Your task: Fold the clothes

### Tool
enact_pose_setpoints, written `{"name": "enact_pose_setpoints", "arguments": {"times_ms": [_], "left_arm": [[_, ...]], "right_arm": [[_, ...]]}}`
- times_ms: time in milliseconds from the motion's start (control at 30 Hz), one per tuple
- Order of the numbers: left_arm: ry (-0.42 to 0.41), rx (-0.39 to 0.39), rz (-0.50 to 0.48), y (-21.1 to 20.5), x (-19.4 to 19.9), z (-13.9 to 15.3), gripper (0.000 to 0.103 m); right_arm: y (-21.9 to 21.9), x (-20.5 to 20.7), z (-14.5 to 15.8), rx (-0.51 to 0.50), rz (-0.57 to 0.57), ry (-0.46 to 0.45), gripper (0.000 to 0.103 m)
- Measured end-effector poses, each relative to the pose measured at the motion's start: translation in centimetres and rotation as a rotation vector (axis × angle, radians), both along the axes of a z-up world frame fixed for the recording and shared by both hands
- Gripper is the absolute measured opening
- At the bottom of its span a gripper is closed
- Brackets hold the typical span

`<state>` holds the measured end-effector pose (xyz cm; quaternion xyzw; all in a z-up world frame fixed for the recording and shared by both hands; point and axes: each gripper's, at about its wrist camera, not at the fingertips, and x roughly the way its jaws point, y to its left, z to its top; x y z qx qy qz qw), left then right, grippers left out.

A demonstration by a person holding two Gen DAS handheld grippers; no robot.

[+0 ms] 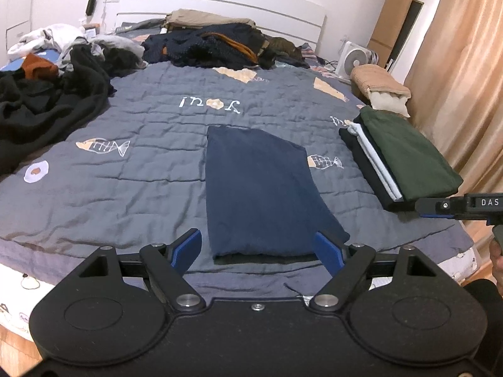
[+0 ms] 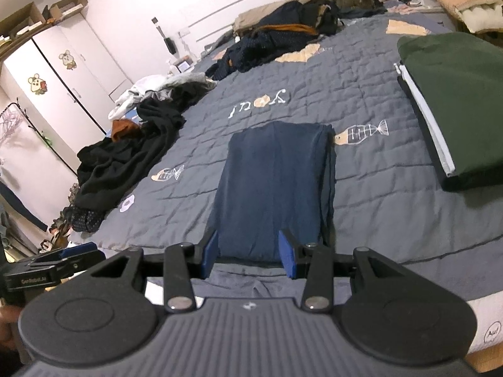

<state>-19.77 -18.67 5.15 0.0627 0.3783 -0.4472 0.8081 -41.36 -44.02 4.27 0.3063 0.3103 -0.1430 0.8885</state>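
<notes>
A navy garment (image 1: 257,188) lies folded into a long rectangle on the grey quilt (image 1: 125,163), its near end at the bed's front edge. My left gripper (image 1: 257,246) stands open just short of that near end, holding nothing. In the right wrist view the same navy garment (image 2: 276,182) runs away from my right gripper (image 2: 248,253), which is open with its blue pads either side of the near fold; whether they touch the cloth I cannot tell. The right gripper's tip (image 1: 440,205) shows at the right edge of the left wrist view.
A stack of folded clothes with a dark green piece on top (image 1: 405,160) sits at the bed's right side. Unfolded dark clothes (image 1: 47,106) pile up on the left, more (image 1: 213,47) by the headboard. A curtain (image 1: 465,78) hangs to the right; a wardrobe (image 2: 56,72) stands left.
</notes>
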Motion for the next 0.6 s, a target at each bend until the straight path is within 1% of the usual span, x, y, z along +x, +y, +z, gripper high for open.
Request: {"name": "enact_pose_setpoints", "arguments": {"times_ms": [100, 200, 333, 500, 600], "left_arm": [[0.014, 0.01, 0.006, -0.3, 0.4, -0.4, 0.078], [0.003, 0.022, 0.006, -0.7, 0.6, -0.5, 0.078], [0.014, 0.014, 0.012, -0.9, 0.5, -0.4, 0.078], [-0.007, 0.037, 0.002, -1.8, 0.6, -0.2, 0.078], [-0.011, 0.041, 0.003, -2.4, 0.9, -0.1, 0.079]], "right_arm": [[-0.2, 0.2, -0.2, 0.012, 0.005, 0.004, 0.041], [-0.6, 0.3, -0.4, 0.012, 0.015, 0.005, 0.041], [-1.1, 0.1, -0.6, 0.03, 0.002, -0.004, 0.041], [-1.5, -0.1, -0.5, 0.026, 0.009, -0.008, 0.041], [-2.2, 0.2, -0.8, 0.042, 0.003, -0.011, 0.041]]}}
